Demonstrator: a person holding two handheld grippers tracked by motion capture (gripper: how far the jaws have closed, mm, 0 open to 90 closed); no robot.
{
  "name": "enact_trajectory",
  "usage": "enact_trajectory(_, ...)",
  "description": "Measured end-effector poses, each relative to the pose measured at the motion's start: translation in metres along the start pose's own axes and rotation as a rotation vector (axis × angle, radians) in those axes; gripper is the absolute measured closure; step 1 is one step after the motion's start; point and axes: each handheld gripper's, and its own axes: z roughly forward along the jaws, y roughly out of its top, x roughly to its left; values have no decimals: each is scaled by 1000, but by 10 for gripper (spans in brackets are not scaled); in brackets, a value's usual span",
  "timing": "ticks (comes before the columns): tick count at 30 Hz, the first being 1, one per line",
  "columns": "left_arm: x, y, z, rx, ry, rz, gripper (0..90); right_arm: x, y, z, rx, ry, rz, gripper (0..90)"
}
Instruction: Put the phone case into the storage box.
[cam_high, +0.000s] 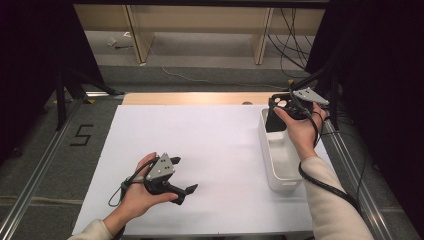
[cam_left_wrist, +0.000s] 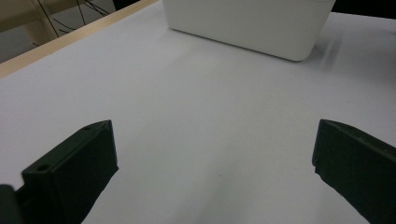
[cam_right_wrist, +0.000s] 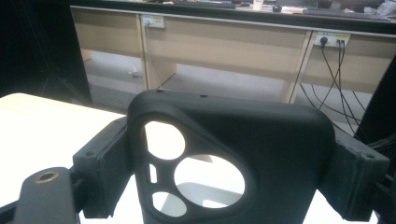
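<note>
High view: a person's right claw (cam_high: 281, 111) holds a black moulded plastic phone case with round camera cut-outs (cam_high: 276, 114) upright over the far end of a long white plastic bin (cam_high: 278, 162) that stands along the right side of the white-topped desk (cam_high: 210, 150). The case hangs at the bin's far rim, its lower edge apparently inside the walls, though whether it touches the floor of the bin cannot be told. The left claw (cam_high: 183, 175) rests low over the bare desk near the front edge, well apart from the bin, its jaws spread with nothing between them.

Left gripper view: the two black jaws stand wide apart over blank desk, the bin's (cam_left_wrist: 252, 23) rounded white wall farther off. The idle hand poses little hazard here; the risk would come only if it swept sideways and nudged the bin while the case is being lowered.

Right gripper view: the jaws are clamped on the case's (cam_right_wrist: 261, 140) two side edges, the camera cut-outs to the left and the bin's (cam_right_wrist: 205, 193) pale interior visible through them. The grip looks to be on a thin, smooth shell, so a judgement follows: squeezed harder, the case could bow and spring free; released while upright, it could tip against the rim and fall outside the bin onto the desk, or lean on the wall rather than lie flat.
</note>
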Motion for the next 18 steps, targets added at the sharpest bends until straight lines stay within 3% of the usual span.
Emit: enact_trajectory(18,0,0,0,0,-1,0,0,-3,-3,10,28,-7,2,163)
